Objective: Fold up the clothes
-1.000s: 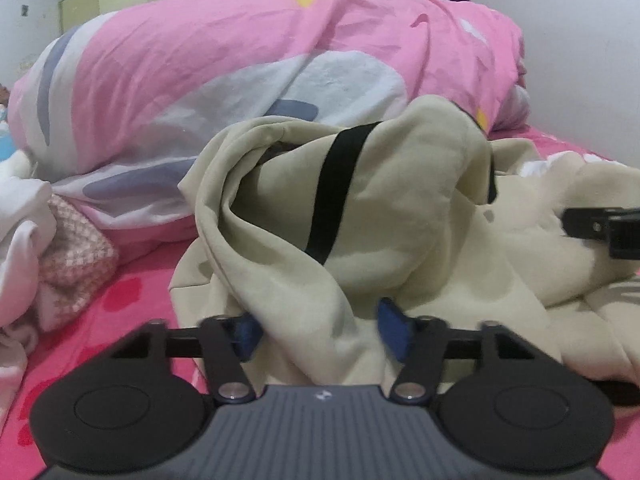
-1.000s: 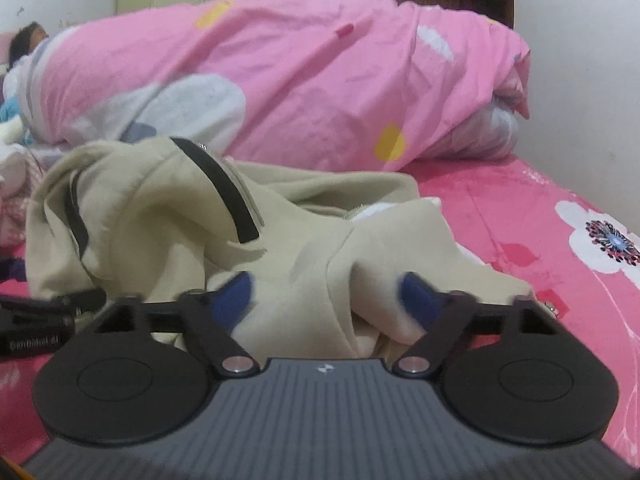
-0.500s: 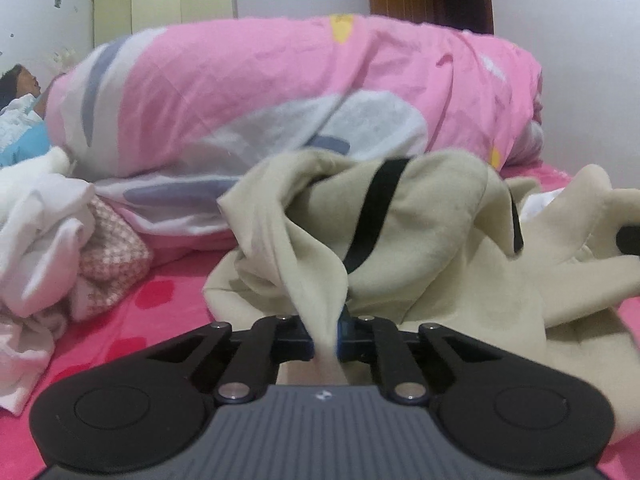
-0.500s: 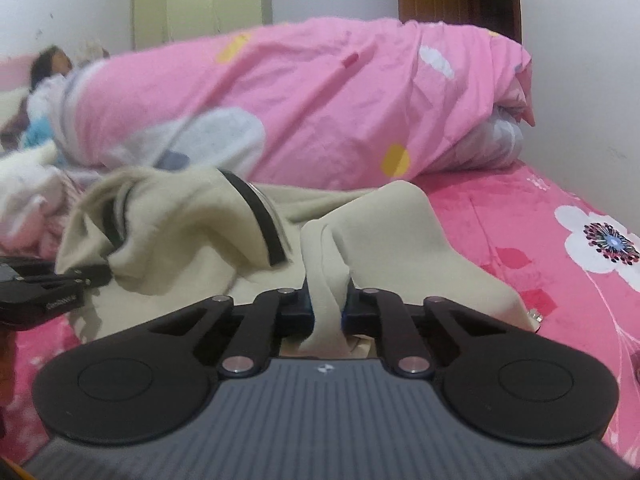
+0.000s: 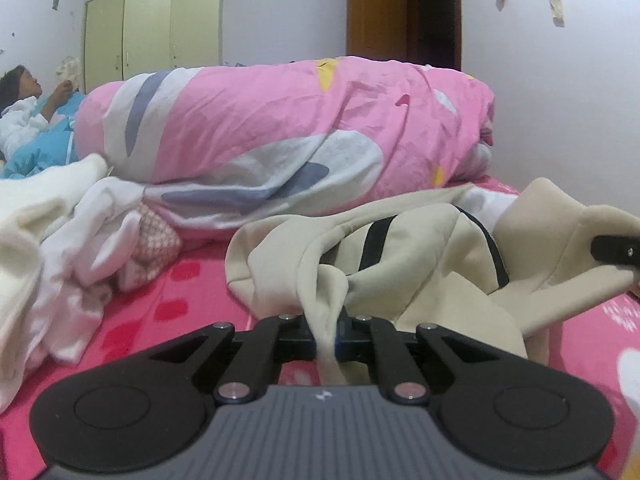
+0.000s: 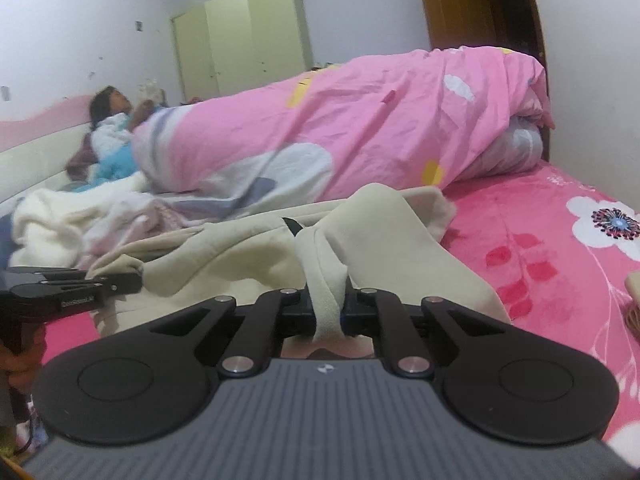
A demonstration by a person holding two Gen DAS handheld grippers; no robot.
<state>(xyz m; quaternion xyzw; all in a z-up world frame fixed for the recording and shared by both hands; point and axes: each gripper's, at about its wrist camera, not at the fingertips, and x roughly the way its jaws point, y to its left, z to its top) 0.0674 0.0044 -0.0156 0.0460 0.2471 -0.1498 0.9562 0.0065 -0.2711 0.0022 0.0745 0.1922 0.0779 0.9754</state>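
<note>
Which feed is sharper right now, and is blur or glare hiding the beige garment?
Left wrist: sharp, beige garment and pink duvet crisp, fisheye bends the walls. Right wrist: motion blur softens the garment and white pile. No glare in either.

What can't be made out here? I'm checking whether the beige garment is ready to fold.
- Beige garment, both views: its shape and type; bunched folds hide them.
- Left gripper and right gripper: pads hidden by pinched cloth.
- White clothes pile, left wrist view: cut off by the left edge.
</note>
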